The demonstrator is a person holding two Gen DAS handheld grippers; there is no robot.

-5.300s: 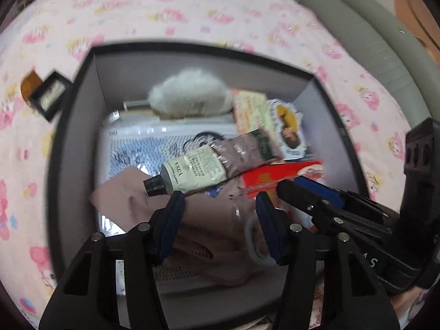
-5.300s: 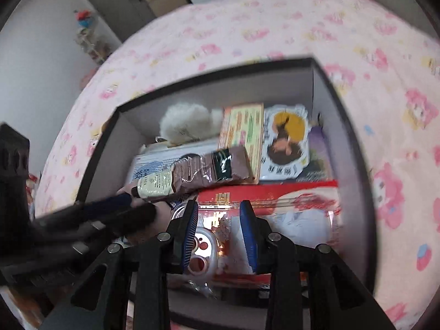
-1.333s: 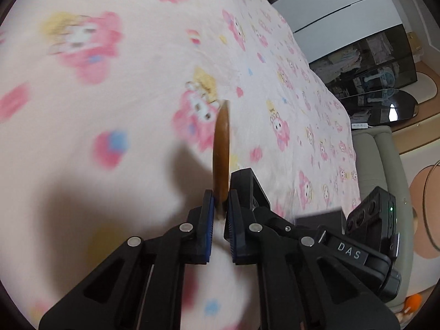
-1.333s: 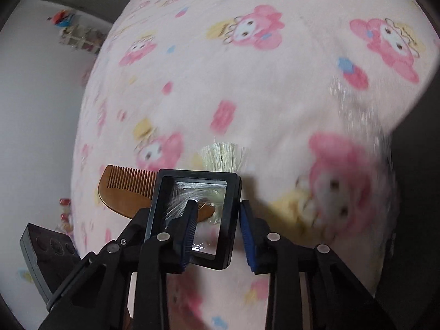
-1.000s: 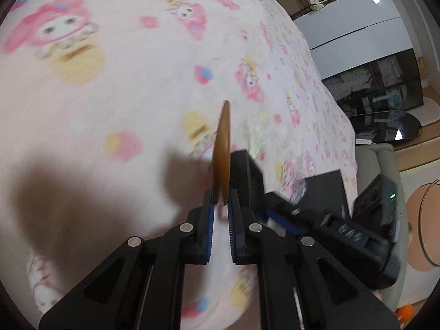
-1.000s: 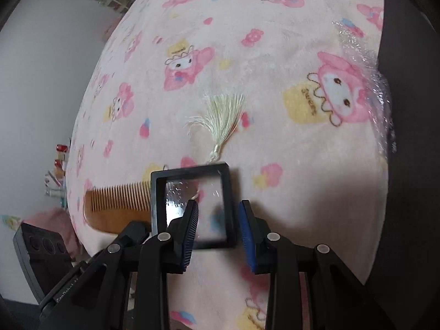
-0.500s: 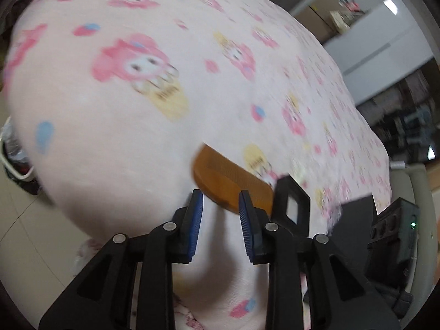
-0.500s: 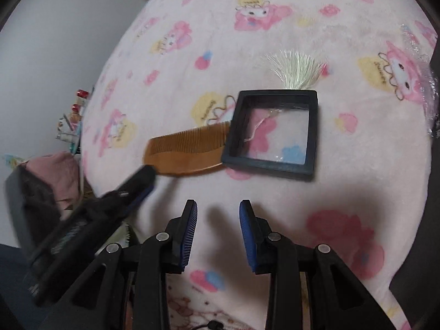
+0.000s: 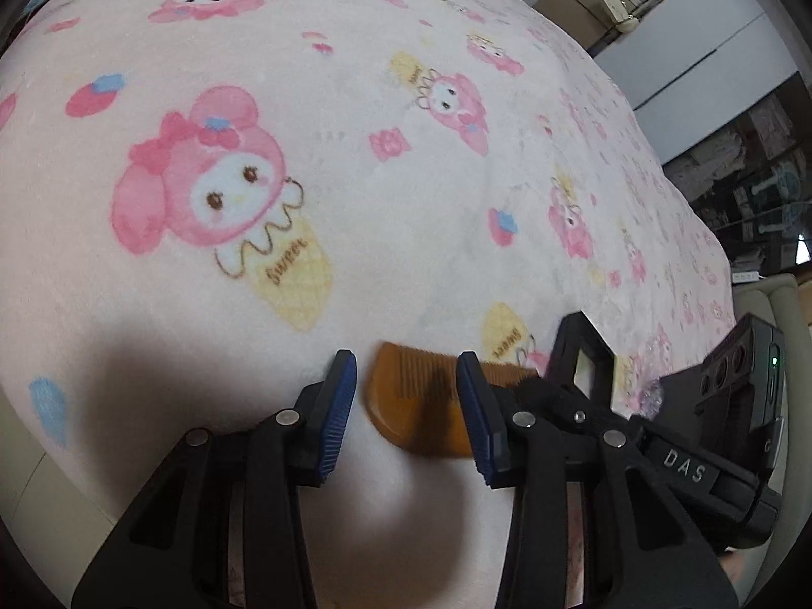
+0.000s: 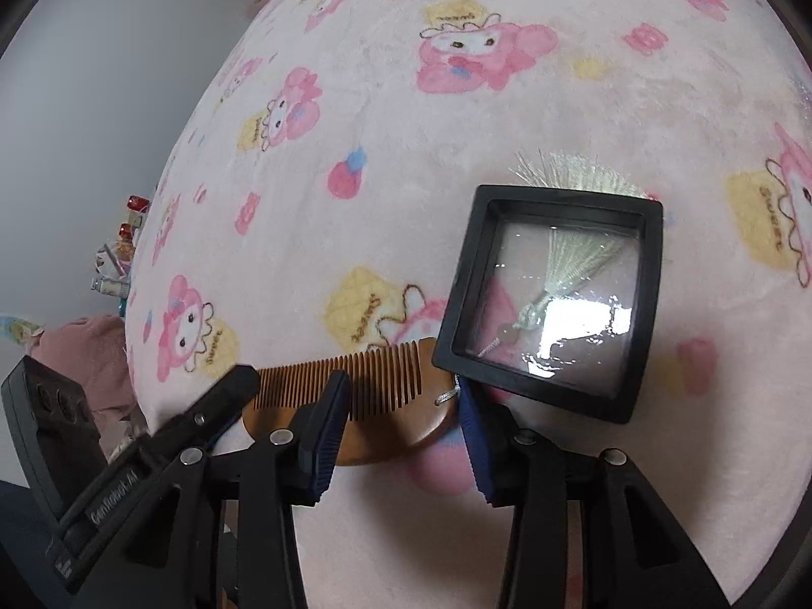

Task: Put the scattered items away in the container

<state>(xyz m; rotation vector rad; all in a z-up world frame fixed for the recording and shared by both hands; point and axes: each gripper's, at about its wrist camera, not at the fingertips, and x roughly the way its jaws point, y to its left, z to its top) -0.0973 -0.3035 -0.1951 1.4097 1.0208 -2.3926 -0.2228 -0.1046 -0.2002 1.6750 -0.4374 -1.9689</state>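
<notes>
On the pink cartoon-print blanket (image 9: 304,101) covering the bed, two task items lie flat, touching each other.

Left wrist view: the left claw (image 9: 406,406) points steeply down at the blanket. Its jaws have just been opening and now stand apart. The wooden comb (image 9: 416,406) lies on the blanket in line with the gap, toward its right side; neither blue pad (image 9: 335,406) presses on it. To the right, the black square frame (image 9: 583,365) sits just past the comb's far end, partly hidden by the right claw's body, which enters from the lower right.

Right wrist view: the left claw's finger (image 10: 223,396) reaches in from the lower left, its tip over the comb's left end. The comb (image 10: 355,396) lies teeth-up in the picture, spine toward the camera. The right claw (image 10: 401,431) has also just been opening; its jaws stand apart over the comb's right half, gripping nothing. The right pad sits at the lower left corner of the frame (image 10: 553,294). The frame overlaps the comb's right end. A pale green tassel (image 10: 573,177) fans out from under the frame's far edge and shows through its clear pane. A thin cord runs from the comb's right end under the frame's corner.
</notes>
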